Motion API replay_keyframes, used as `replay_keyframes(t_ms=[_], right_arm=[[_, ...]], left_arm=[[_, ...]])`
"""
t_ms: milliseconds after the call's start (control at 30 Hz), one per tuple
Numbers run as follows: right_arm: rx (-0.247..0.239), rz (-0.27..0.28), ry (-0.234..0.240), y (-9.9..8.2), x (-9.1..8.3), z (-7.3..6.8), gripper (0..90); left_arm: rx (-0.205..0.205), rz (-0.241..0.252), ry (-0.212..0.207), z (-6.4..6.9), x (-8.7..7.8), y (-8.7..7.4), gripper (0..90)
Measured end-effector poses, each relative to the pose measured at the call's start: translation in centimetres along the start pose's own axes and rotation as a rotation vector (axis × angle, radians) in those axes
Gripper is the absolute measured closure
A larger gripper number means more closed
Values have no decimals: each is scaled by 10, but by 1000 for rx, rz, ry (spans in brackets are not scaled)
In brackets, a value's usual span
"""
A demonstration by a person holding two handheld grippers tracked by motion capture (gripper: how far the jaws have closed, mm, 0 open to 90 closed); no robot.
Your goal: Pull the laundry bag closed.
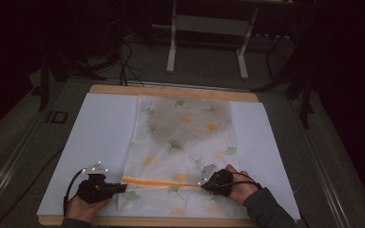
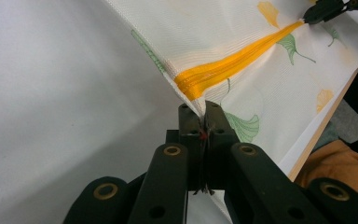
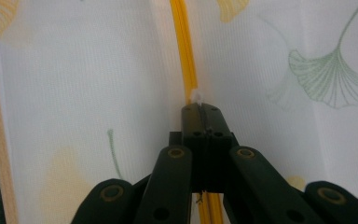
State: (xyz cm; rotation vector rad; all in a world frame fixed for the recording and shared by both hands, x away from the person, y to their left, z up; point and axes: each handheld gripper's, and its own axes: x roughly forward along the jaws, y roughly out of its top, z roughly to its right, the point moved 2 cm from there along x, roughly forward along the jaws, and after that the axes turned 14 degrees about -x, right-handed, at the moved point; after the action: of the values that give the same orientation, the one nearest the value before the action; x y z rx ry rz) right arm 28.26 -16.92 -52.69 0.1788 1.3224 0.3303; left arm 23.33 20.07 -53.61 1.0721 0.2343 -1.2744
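On table point(image 1: 100, 118) | left hand-held gripper point(image 2: 204, 112) clamps mesh bag point(image 1: 180, 142) corner | right hand-held gripper point(image 3: 204, 108) pinches zipper pull point(image 3: 196, 96)

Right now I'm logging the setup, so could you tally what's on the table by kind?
Mesh bag with leaf print: 1
Orange zipper on the bag: 1
White sheet under the bag: 1
Grippers, left and right, both shut at the zipper's ends: 2
Total: 5
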Motion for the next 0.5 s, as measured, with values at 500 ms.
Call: replay_keyframes(t_ms=[500], right_arm=[[28, -29, -20, -17, -7, 0, 900]], left_arm=[[0, 3, 5, -1, -1, 0, 885]])
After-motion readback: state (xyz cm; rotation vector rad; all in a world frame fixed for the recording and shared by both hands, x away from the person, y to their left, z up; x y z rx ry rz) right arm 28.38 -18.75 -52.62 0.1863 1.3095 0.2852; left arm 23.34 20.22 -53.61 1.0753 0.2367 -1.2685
